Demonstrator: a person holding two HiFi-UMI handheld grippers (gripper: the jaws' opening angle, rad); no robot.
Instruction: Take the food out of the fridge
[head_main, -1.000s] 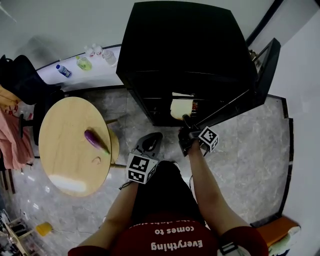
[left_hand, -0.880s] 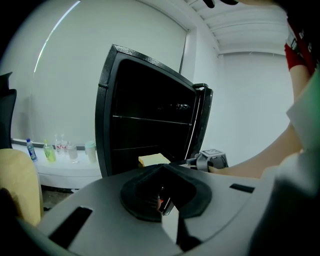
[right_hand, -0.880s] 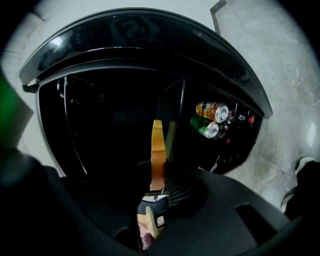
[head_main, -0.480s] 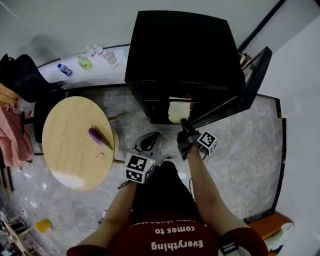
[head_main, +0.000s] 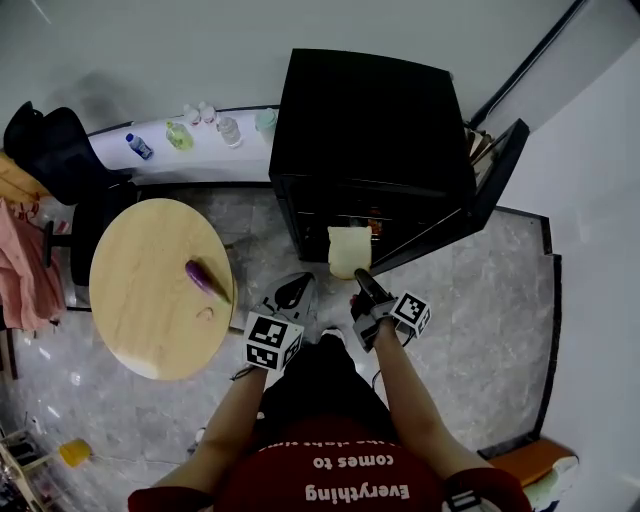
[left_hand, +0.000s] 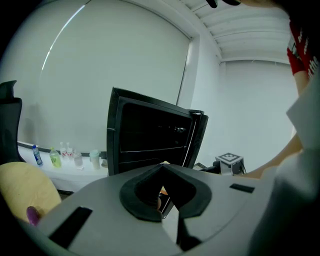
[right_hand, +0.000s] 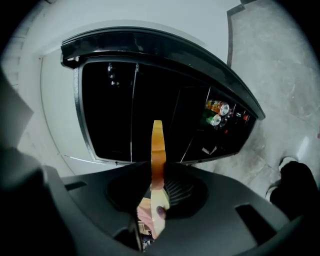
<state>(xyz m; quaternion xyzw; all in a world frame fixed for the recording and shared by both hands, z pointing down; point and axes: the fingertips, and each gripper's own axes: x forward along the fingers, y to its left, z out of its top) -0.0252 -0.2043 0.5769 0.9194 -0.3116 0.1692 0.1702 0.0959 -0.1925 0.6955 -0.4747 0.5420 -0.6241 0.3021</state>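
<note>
Bread (head_main: 349, 251): slice in front of the open fridge (head_main: 370, 120).
Right tool (head_main: 361, 280): pinching its lower edge.
Left tool (head_main: 293, 291): pressed together, empty.
Handling: probably light, soft, crumbly; grip gently by the crust.

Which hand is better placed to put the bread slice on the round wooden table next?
Right. The right gripper is clamped on the pale slice of bread, in front of the black fridge; the left gripper is empty, though nearer the round wooden table.
</note>
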